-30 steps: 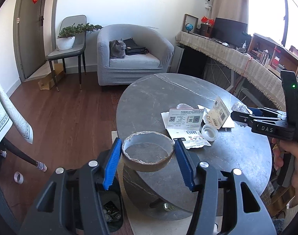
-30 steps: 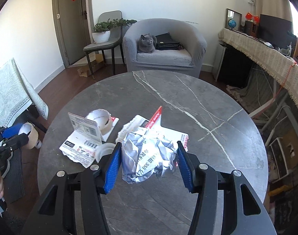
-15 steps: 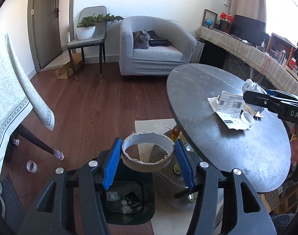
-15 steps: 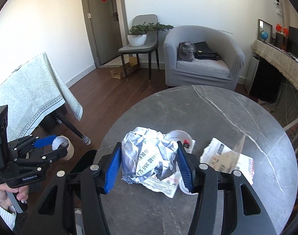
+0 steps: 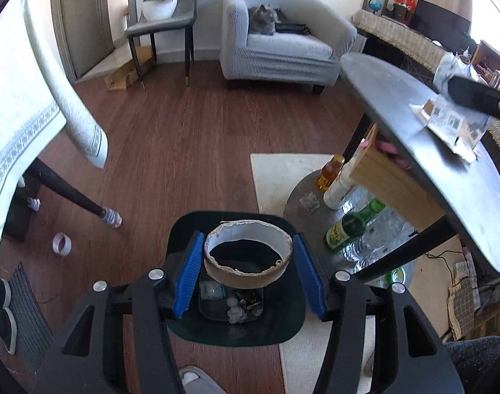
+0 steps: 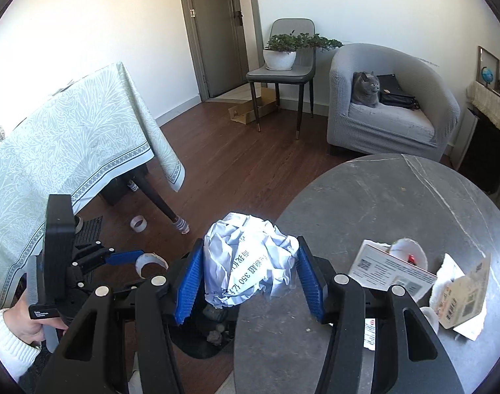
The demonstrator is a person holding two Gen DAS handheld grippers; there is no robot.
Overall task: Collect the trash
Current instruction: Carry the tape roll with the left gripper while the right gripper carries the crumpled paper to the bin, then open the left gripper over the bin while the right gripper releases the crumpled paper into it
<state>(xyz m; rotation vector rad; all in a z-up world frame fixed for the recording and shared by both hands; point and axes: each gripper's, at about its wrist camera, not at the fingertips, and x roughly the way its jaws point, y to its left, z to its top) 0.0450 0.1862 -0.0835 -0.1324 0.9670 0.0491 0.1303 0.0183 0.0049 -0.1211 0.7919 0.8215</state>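
- Since a second ago, both your hands have swung off the round grey table (image 6: 397, 203) toward the floor at its edge; the left view now looks down into the dark green trash bin (image 5: 283, 325), where before it faced the tabletop.
- Your left gripper (image 5: 248, 271) is clamped on an empty cardboard tape core (image 5: 248, 259), pads pressing its sides at 9 and 3 o'clock, with the ring hanging right over the bin's mouth.
- Your right gripper (image 6: 248, 274) is closed on a crumpled paper ball (image 6: 250, 262), held above the table's rim; the bin shows just below it, toward 6 o'clock.
- More trash waits on the table at 4 o'clock of the right view: torn cardboard packaging (image 6: 463, 292) and a printed leaflet (image 6: 391, 275). Another tape ring (image 5: 61, 244) lies on the wood floor at 9 o'clock of the left view.
- Risk: the light core could bounce off the bin's rim and roll under the table among the bottles (image 5: 345, 229), so let go low and centred.
- Risk: with both grippers near the same opening, they may knock together; drop one load at a time.
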